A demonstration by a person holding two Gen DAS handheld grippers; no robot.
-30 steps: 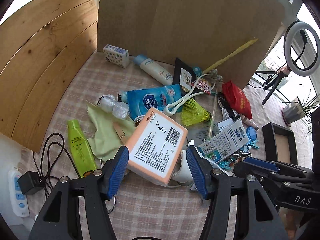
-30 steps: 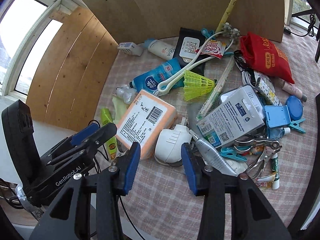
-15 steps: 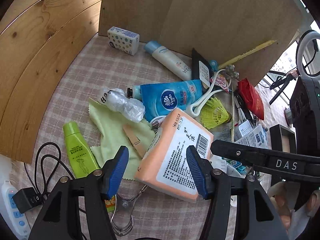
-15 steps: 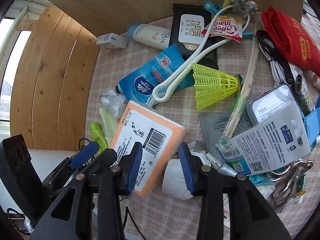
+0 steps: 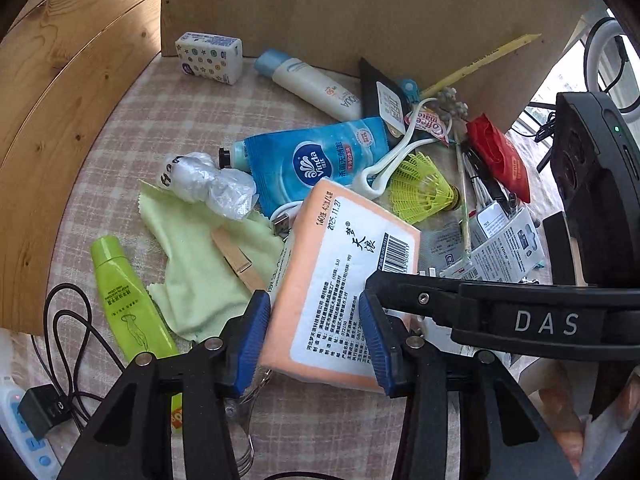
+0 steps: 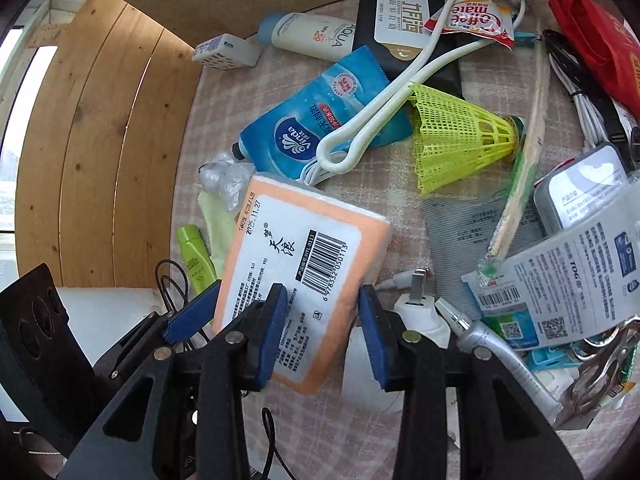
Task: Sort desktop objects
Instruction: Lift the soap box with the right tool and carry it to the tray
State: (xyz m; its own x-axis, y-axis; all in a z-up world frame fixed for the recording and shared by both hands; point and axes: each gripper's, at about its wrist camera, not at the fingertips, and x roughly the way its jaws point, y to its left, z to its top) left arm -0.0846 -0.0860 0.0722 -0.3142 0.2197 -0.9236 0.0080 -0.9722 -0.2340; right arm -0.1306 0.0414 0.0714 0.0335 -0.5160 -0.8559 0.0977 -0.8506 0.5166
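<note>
The orange tissue pack (image 5: 344, 280) is being held by the left gripper (image 5: 314, 340), its blue pads pressed against the pack's two long sides at the near end; the far end is tilted up over the green cloth (image 5: 192, 256) and the blue Vinda pouch (image 5: 316, 160). The side grip is judged to suit a soft, squeezable pack that is to be carried out of the clutter.

The right gripper (image 6: 323, 334) is being kept open, its jaws apart; its left pad is overlapping the pack's label, its right pad standing over the white plug (image 6: 416, 308). Whether either pad is touching cannot be told.

In the left wrist view, the right tool's black arm is being shown crossing just over the pack's corner. In the right wrist view, the yellow shuttlecock (image 6: 456, 136) and the blister card (image 6: 568, 280) are being shown beside the pack, well apart from it, and the left tool's blue pad is being shown at the pack's left edge.
</note>
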